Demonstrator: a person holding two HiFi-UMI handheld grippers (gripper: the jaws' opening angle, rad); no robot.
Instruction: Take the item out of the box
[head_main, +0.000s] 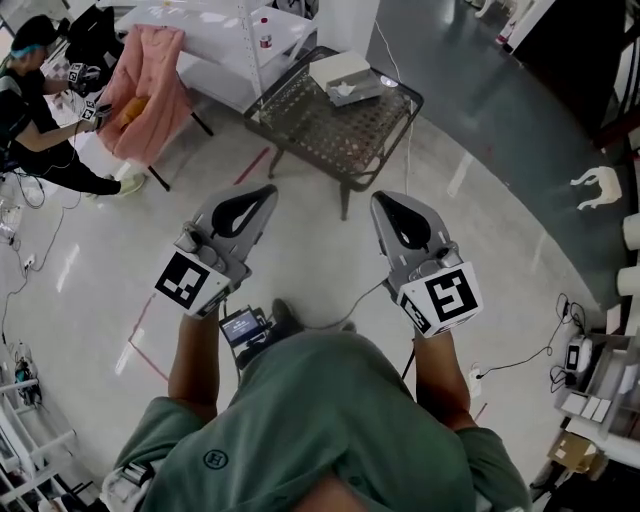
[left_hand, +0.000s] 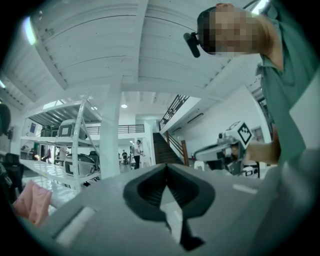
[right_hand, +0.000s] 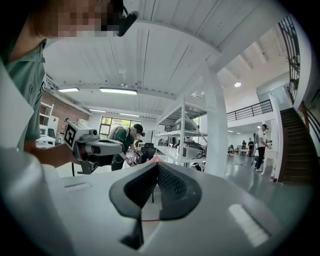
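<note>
Task looks not started. The box (head_main: 343, 78) sits on the dark mesh table (head_main: 300, 125) at upper centre of the head view, well apart from both grippers, & whatever's inside is too small to make out. Left gripper (head_main: 268, 192), mid-frame left: jaws together, nothing btwn them. Right gripper (head_main: 384, 200), mid-frame right: same, pads meeting, empty, touching nothing. Both hang over bare floor in front of the person. Left to do, prob.: approach table, reach in, grip item, lift out.

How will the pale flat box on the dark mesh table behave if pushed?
The pale flat box looks low and wide: likely slides, not tips. The dark mesh table top may drag on it. It sits near a corner, so a hard push might send it off.
</note>
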